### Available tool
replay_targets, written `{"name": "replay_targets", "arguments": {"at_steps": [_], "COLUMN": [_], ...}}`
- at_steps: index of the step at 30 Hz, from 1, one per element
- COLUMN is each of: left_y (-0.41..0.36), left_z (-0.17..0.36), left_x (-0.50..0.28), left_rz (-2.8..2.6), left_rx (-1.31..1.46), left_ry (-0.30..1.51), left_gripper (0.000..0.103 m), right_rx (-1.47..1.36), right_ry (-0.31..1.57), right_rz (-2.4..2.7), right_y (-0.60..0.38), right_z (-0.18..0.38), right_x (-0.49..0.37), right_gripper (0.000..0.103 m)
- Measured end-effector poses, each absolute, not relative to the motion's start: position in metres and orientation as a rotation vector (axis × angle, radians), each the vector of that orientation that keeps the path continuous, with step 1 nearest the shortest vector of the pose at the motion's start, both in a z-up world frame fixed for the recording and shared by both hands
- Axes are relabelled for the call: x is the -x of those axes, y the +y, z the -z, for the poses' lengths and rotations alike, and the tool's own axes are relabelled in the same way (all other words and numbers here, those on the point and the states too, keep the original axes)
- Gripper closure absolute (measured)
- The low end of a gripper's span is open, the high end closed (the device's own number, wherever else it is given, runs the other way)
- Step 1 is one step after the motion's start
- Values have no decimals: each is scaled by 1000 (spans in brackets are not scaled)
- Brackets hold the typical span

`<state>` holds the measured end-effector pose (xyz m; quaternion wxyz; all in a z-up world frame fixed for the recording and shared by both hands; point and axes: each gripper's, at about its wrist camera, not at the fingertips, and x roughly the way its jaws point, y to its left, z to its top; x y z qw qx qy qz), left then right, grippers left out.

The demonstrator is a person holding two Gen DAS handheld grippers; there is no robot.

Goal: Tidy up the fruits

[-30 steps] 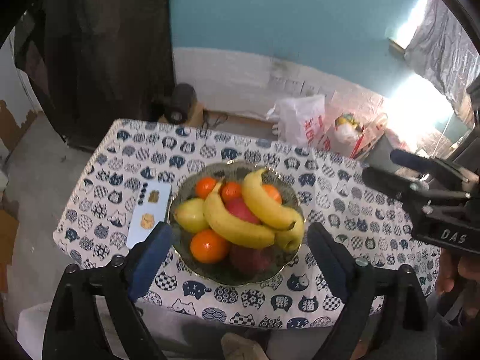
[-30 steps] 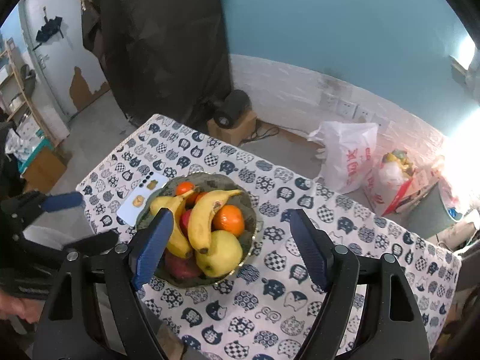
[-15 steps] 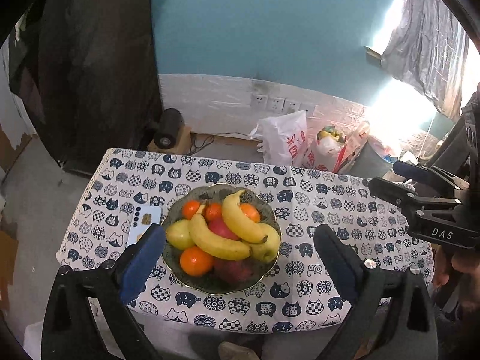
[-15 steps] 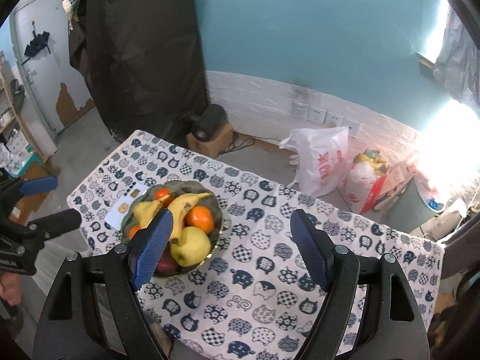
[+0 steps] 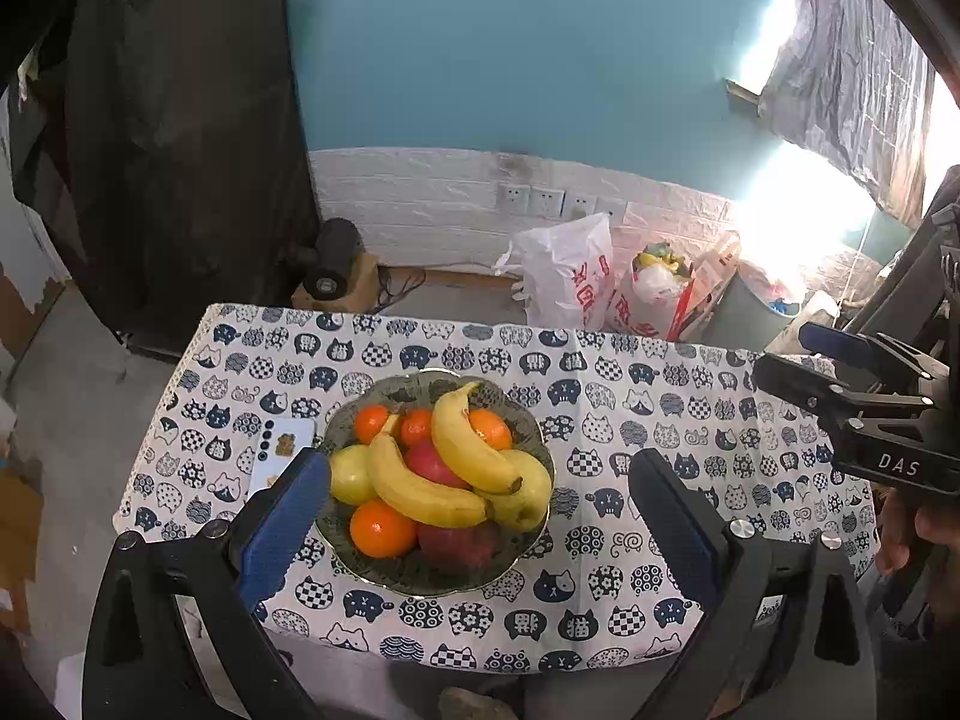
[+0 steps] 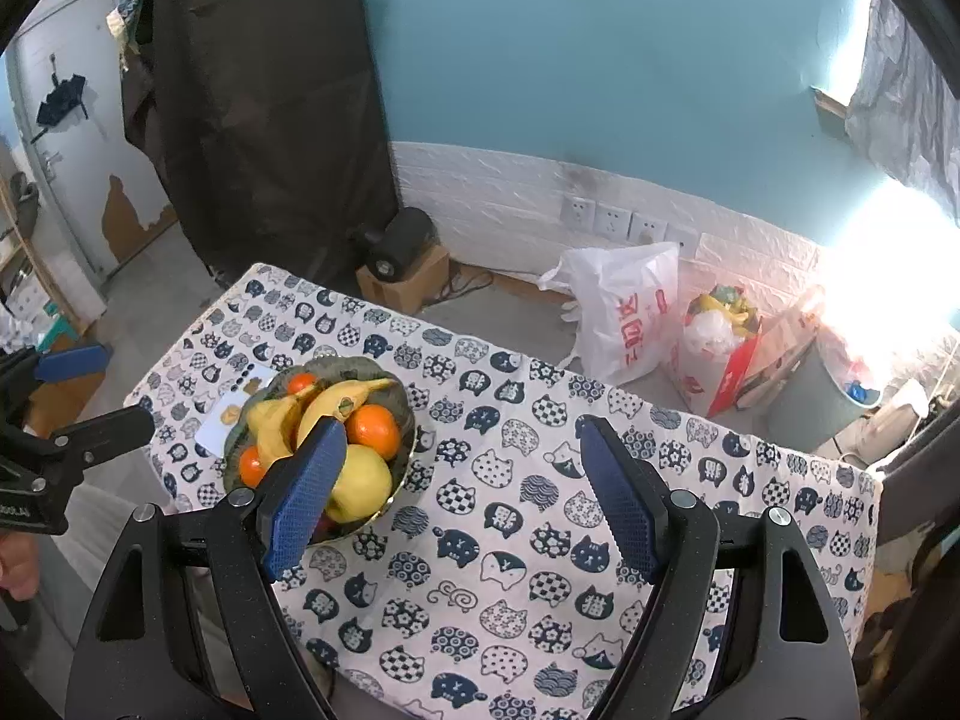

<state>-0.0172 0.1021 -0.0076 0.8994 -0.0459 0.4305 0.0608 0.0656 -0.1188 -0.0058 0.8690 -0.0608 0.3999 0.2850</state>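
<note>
All the fruit sits piled in the bowl (image 5: 534,444) on the tabletop (image 5: 660,396), apparently organized, while both grippers' fingers (image 5: 282,522) (image 6: 618,498) gape wide, holding nothing.

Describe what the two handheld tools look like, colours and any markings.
Both match. The left tool and the right tool each have a black frame with triangular cut-outs, silver screw heads, and two long fingers faced with textured blue pads. White letters "DAS" mark the right tool's body. No cables show.
</note>
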Motion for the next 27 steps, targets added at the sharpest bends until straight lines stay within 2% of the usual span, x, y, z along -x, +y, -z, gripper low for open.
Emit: {"name": "replay_targets", "arguments": {"at_steps": [27], "left_y": [94], "left_z": [8], "left_x": [17], "left_rz": [-112], "left_rx": [70], "left_ry": [904], "left_gripper": [3], "right_rx": [141], "right_ry": [845], "right_rz": [-597], "right_y": [-118], "right_z": [9], "right_x": [-66], "right_gripper": [24]}}
